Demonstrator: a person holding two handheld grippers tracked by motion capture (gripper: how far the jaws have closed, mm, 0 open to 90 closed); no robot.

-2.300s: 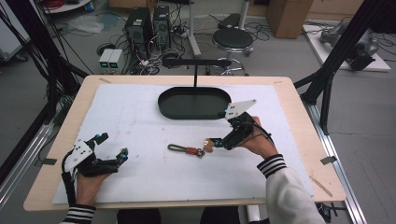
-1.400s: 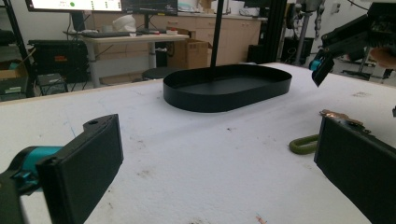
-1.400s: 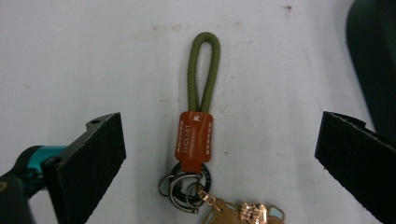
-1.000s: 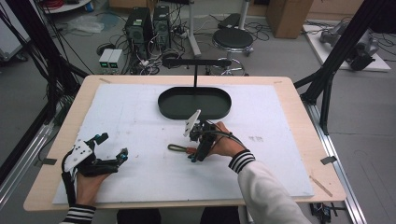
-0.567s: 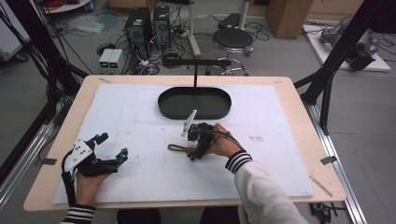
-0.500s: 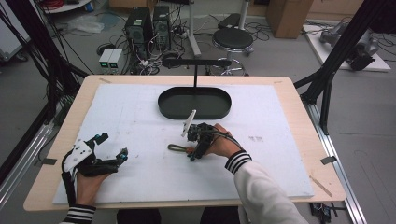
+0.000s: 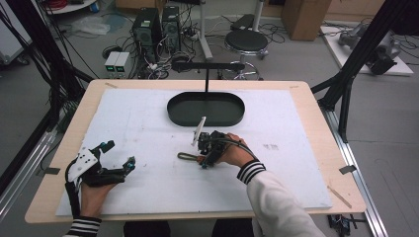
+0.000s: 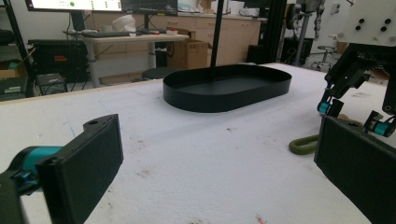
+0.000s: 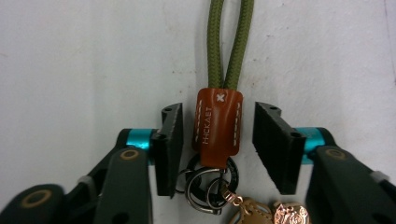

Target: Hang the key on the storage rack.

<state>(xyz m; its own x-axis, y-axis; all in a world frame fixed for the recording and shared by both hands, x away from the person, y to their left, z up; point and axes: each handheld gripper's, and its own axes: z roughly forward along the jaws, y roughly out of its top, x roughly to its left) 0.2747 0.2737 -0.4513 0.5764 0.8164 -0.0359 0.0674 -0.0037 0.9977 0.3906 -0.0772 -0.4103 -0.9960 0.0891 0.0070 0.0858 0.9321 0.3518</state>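
Observation:
A keychain lies on the white mat: an olive cord loop (image 7: 187, 156), a brown leather tab (image 9: 218, 126) and metal rings (image 9: 210, 184). My right gripper (image 7: 203, 162) points down over it. Its jaws have just been closing, and the tab stands between the pads (image 9: 275, 144) with a thin gap on each side, so my right gripper (image 9: 218, 135) is still open. My left gripper (image 7: 118, 153) rests on the mat at the near left, open and holding nothing. In the left gripper view, its jaws (image 8: 224, 154) frame the cord loop (image 8: 303, 143) and the right gripper (image 8: 352, 116).
A black oval tray (image 7: 237, 118) sits at the middle back of the mat, and a thin black post with a crossbar (image 7: 206, 81) rises from it. The tray wall (image 8: 224, 95) lies ahead of the left gripper. The mat ends short of the wooden table edge (image 7: 306, 197).
The right hand came in from the right and settled over the keychain. It has stayed there for the last second. The left hand has not moved.

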